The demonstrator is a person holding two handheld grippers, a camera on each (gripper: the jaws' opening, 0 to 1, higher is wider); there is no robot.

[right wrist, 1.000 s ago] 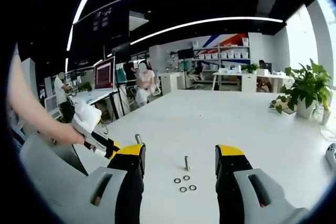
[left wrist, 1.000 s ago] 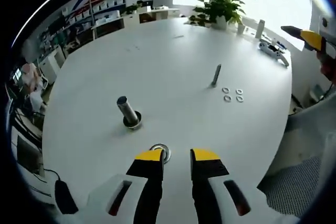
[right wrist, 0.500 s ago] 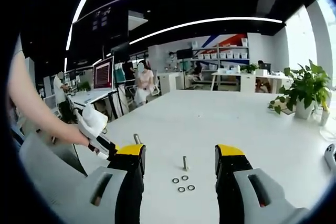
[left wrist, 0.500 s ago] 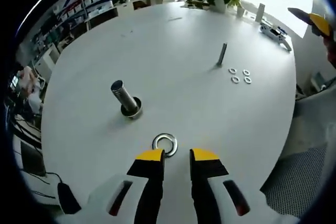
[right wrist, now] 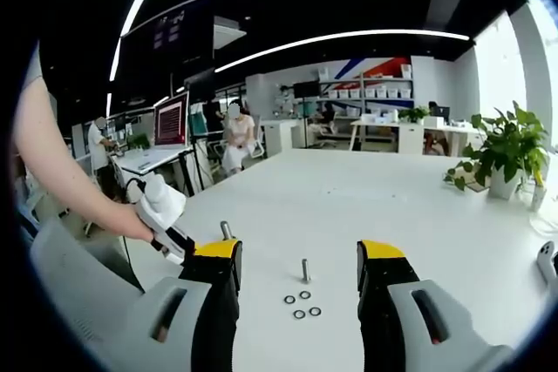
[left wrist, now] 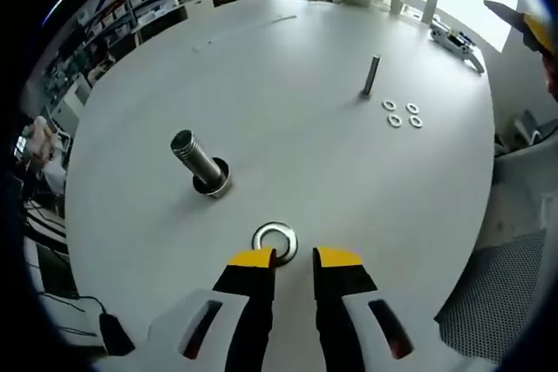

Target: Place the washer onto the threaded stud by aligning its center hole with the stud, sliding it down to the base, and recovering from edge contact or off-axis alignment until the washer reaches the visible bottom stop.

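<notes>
Steel washer (left wrist: 275,239) (flat), before left gripper (left wrist: 294,258)

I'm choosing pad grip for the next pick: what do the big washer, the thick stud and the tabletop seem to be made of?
Washer: apparently bright metal, with a shiny silver ring face.
Thick stud: likely steel, grey and ridged along its shaft, on a dark round base.
Tabletop: smooth white, matte with soft glare, perhaps laminate; the look leaves it open.
</notes>
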